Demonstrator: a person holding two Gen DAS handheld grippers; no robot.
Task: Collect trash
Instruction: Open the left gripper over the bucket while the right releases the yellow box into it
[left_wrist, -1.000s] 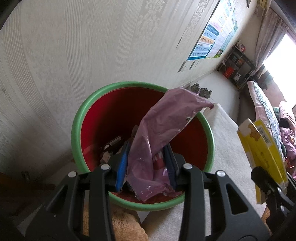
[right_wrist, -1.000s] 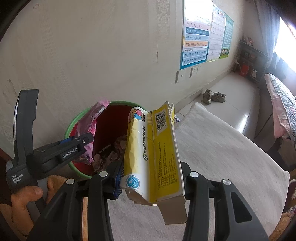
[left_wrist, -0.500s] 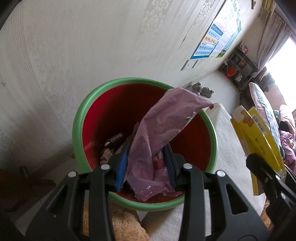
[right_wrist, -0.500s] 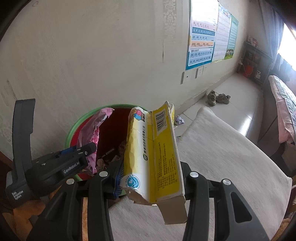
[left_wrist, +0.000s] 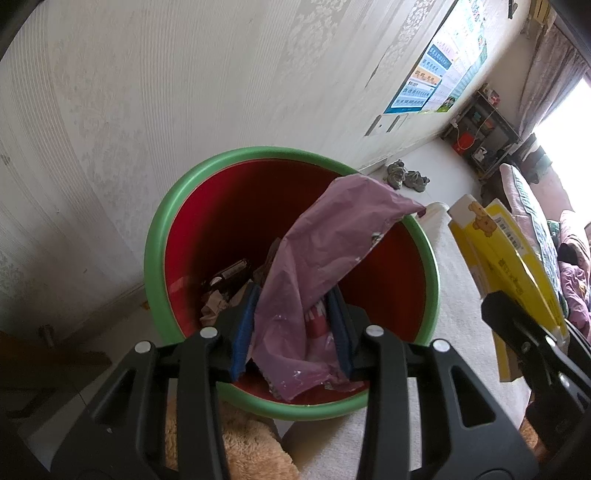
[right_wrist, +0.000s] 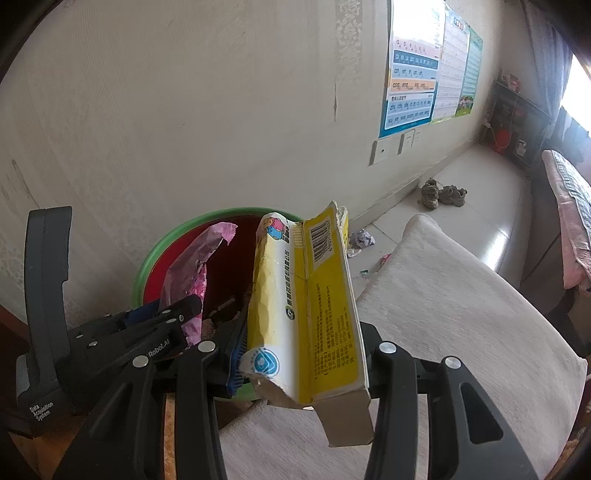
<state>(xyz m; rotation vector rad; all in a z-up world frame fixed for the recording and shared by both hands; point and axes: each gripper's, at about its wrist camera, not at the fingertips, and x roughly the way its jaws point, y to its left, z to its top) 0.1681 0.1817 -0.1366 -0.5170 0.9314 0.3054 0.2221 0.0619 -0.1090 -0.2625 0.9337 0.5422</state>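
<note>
A red bin with a green rim (left_wrist: 162, 229) stands against the wall, with scraps of trash lying in its bottom. My left gripper (left_wrist: 291, 328) is shut on a crumpled pink plastic wrapper (left_wrist: 325, 251) and holds it over the bin's mouth. In the right wrist view my right gripper (right_wrist: 303, 354) is shut on a torn yellow and white carton (right_wrist: 306, 302), just this side of the bin (right_wrist: 147, 258). The same carton (left_wrist: 509, 258) shows at the right edge of the left wrist view, beside the bin.
A pale wallpapered wall (left_wrist: 184, 92) rises right behind the bin. A grey-white cushion (right_wrist: 461, 314) lies to the right. Small litter (right_wrist: 360, 238) and a pair of shoes (right_wrist: 443, 194) lie on the floor by the wall. A tan plush surface (left_wrist: 240, 443) lies under my left gripper.
The yellow carton in my right gripper has come closer to the bin. My left gripper has kept still over the bin with the wrapper.
</note>
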